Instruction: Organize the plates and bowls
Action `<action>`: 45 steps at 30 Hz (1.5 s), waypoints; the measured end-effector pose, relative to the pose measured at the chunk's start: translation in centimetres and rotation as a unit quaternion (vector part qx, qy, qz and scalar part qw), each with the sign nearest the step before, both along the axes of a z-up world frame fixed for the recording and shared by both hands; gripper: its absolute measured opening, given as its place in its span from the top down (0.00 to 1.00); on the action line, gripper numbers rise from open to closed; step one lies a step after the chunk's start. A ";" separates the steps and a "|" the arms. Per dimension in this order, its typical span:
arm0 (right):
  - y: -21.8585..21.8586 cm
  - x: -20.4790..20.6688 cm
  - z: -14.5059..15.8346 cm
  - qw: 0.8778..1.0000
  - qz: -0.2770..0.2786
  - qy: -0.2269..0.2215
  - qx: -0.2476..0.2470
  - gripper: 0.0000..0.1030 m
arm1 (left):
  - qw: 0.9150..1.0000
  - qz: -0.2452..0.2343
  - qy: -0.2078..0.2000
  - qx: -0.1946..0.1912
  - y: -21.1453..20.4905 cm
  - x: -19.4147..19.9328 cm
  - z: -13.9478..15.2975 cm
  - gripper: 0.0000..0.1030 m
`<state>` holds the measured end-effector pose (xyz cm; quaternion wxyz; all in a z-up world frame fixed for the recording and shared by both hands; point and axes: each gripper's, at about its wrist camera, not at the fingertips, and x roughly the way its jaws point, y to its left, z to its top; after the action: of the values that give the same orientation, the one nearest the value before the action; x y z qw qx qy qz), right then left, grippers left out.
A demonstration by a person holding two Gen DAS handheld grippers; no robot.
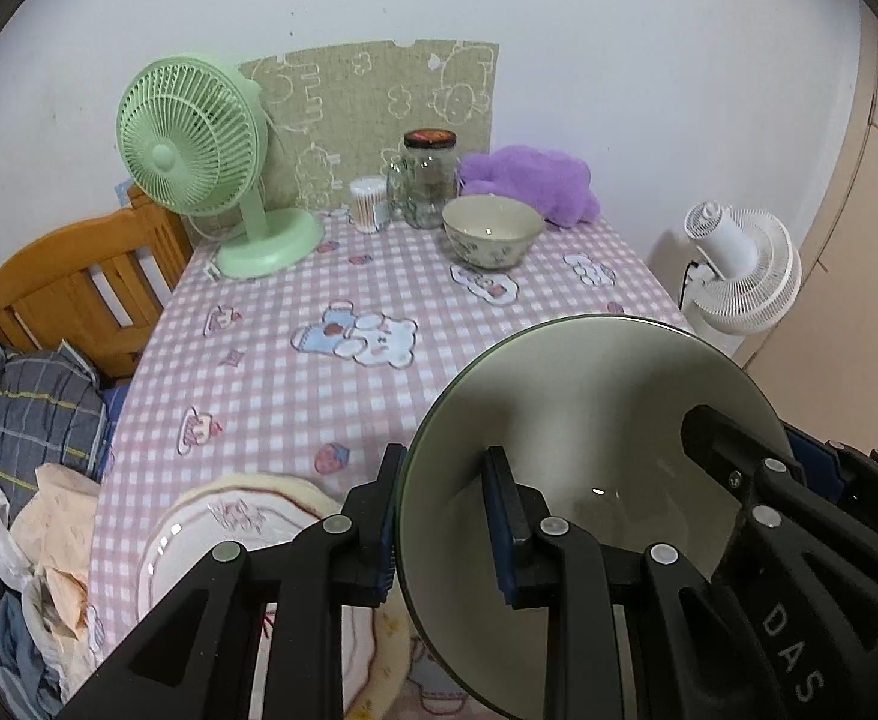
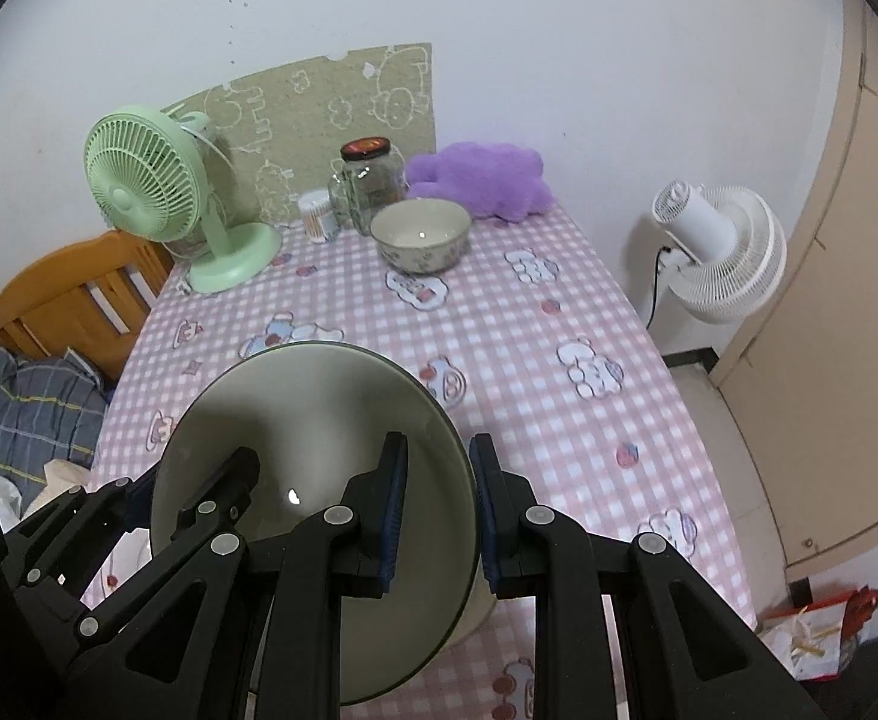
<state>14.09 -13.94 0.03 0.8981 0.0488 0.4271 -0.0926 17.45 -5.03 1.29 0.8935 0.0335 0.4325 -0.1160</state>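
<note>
A large grey-green bowl (image 1: 589, 408) is held above the near end of the table by both grippers. My left gripper (image 1: 448, 516) is shut on its left rim, one finger inside and one outside. My right gripper (image 2: 439, 504) is shut on its right rim in the same way; the bowl (image 2: 294, 414) fills the lower left of the right wrist view. A white plate with a floral print (image 1: 210, 534) lies on the table below the left gripper. A small floral bowl (image 1: 491, 231) stands at the far end of the table, also in the right wrist view (image 2: 420, 235).
The table has a pink checked cloth (image 1: 294, 384). At its far end stand a green desk fan (image 1: 198, 150), a glass jar (image 1: 429, 180), a cotton swab tub (image 1: 368, 201) and a purple plush (image 1: 535, 180). A wooden chair (image 1: 78, 294) is left, a white floor fan (image 2: 721, 252) right.
</note>
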 end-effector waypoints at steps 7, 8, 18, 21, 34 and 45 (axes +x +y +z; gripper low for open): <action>-1.8 -0.4 -1.5 1.000 0.011 0.021 0.011 0.76 | 1.000 0.004 0.020 0.006 -1.9 -0.7 -1.7 0.77; -2.0 -0.5 -1.8 1.000 0.013 0.024 0.012 0.76 | 1.000 0.005 0.024 0.007 -2.1 -0.6 -2.1 0.77; -3.6 1.3 -5.5 0.995 0.055 0.075 0.025 0.76 | 0.996 0.043 0.069 0.028 -3.3 0.2 -5.4 0.76; -3.8 1.8 -6.5 0.993 0.068 0.090 0.028 0.76 | 0.995 0.054 0.081 0.033 -3.5 0.5 -6.2 0.76; -4.4 3.8 -8.4 0.986 0.101 0.120 0.050 0.76 | 0.989 0.090 0.093 0.065 -3.9 1.2 -7.3 0.77; -3.5 4.5 -9.4 0.983 0.113 0.136 0.043 0.76 | 0.986 0.097 0.126 0.056 -3.2 1.6 -8.9 0.76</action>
<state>18.63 -17.39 -9.37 0.8335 0.0256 0.5514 0.0226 19.05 -8.18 -7.64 0.8359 0.0259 0.5482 -0.0075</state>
